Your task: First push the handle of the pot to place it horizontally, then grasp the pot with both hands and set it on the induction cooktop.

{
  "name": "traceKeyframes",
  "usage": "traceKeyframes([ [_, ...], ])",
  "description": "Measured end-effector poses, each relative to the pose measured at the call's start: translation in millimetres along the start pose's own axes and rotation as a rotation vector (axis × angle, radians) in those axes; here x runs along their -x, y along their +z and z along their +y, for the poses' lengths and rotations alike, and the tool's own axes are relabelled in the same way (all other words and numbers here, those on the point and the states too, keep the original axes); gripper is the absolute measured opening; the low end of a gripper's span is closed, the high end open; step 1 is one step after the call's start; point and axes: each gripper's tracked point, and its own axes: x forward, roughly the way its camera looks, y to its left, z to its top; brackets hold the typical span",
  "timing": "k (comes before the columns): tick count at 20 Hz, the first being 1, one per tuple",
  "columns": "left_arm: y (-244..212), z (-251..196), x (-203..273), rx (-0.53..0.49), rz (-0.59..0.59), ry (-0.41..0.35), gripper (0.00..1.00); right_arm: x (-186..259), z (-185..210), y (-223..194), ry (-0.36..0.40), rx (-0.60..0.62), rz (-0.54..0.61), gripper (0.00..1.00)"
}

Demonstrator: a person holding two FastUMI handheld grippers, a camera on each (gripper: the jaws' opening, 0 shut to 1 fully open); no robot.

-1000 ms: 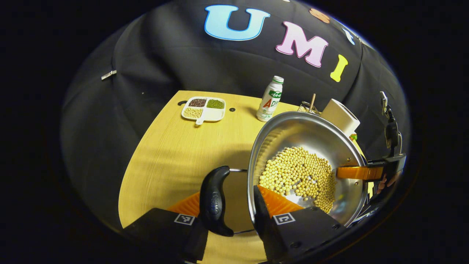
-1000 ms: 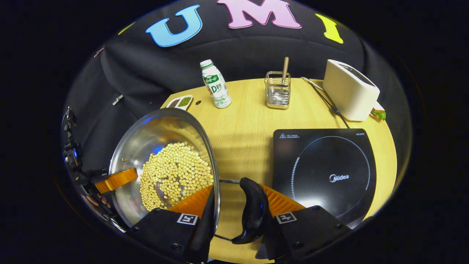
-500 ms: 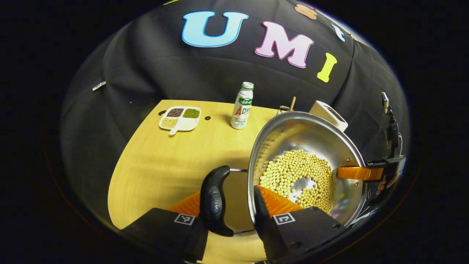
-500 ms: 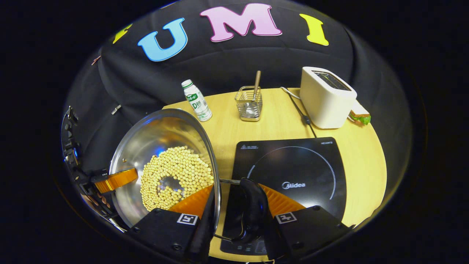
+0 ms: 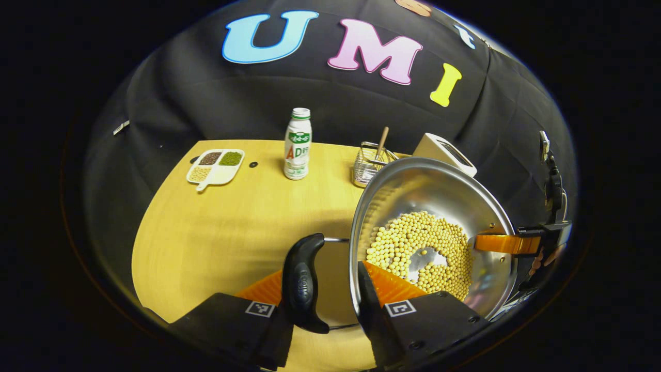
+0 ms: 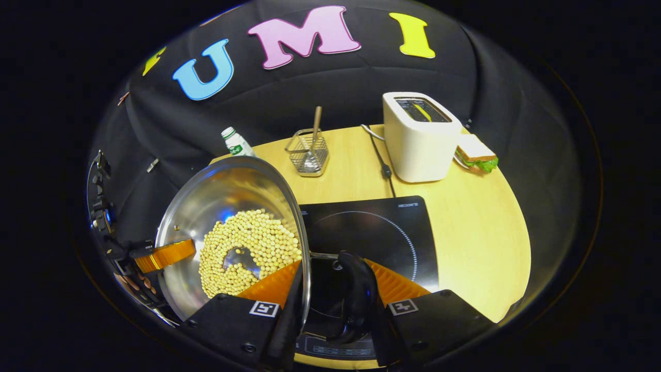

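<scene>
Across the worktop [image 6: 480, 227] the pot [image 6: 232, 232], its handles clamped in both the left claw [image 5: 330, 289] and right claw [image 6: 333, 289], has travelled sideways and now hangs over the induction cooktop [image 6: 372, 232], nearly ready for lowering.

The left gripper [image 5: 330, 287] has its two fingers closed across the rim and side handle of the pot [image 5: 434, 227], one finger inside, one outside. The right gripper [image 6: 330, 287] clamps the opposite rim and handle the same way. A hand [image 5: 542, 258] shows behind the far gripper
</scene>
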Motion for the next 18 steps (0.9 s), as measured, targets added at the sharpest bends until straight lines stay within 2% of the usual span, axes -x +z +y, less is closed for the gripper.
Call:
traceKeyframes([
  [2, -1.5, -16.9, -10.8, 0.000, 0.012, -0.011, 0.63, -0.7, -18.9, 1.6, -0.011, -0.007, 0.005, 0.61],
  [3, -2.4, -25.0, -16.7, 0.000, 0.019, -0.017, 0.63, -1.1, -28.7, 2.1, -0.016, -0.011, 0.008, 0.58],
  [4, -3.4, -32.3, -22.5, -0.001, 0.025, -0.022, 0.63, -1.7, -37.8, 2.5, -0.022, -0.016, 0.011, 0.61],
  [5, -3.9, -39.5, -27.9, -0.003, 0.032, -0.027, 0.63, -2.3, -46.5, 2.2, -0.027, -0.022, 0.015, 0.57],
  [6, -4.6, -47.1, -33.3, -0.006, 0.039, -0.031, 0.63, -4.3, -55.2, 1.9, -0.031, -0.028, 0.020, 0.62],
  [9, -4.2, -66.0, -48.6, -0.020, 0.048, -0.037, 0.62, -8.5, -78.8, 0.8, -0.043, -0.046, 0.032, 0.61],
  [13, -10.0, -83.3, -67.6, -0.012, 0.063, -0.040, 0.63, -16.6, -103.6, 1.8, -0.053, -0.051, 0.048, 0.61],
  [14, -11.5, -86.4, -71.9, -0.006, 0.067, -0.040, 0.62, -17.4, -107.4, 1.4, -0.055, -0.050, 0.051, 0.57],
  [15, -13.0, -88.9, -76.0, -0.003, 0.074, -0.040, 0.63, -19.3, -111.8, 1.3, -0.055, -0.053, 0.056, 0.61],
  [18, -18.0, -94.2, -86.3, 0.000, 0.089, -0.032, 0.63, -28.0, -121.2, -2.0, -0.054, -0.057, 0.076, 0.62],
])
